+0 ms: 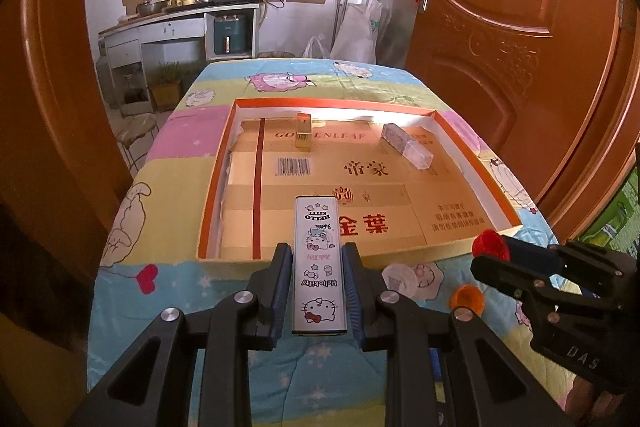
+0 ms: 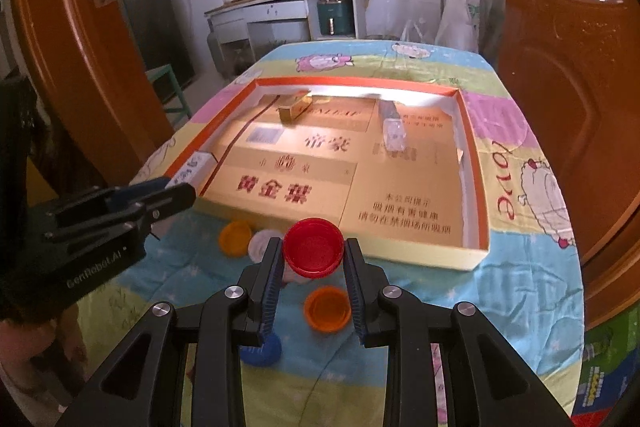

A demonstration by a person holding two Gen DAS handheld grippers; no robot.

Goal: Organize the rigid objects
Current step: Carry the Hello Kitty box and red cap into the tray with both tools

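Left tongs (image 1: 316, 283) clamp the Hello Kitty box (image 1: 319, 259); right tongs (image 2: 313, 267) pinch a red cap (image 2: 314, 247).

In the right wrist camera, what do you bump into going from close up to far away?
Blue cap → orange cap → red cap, held in the right gripper → tray → gold box at the tray's far end → kitchen counter.
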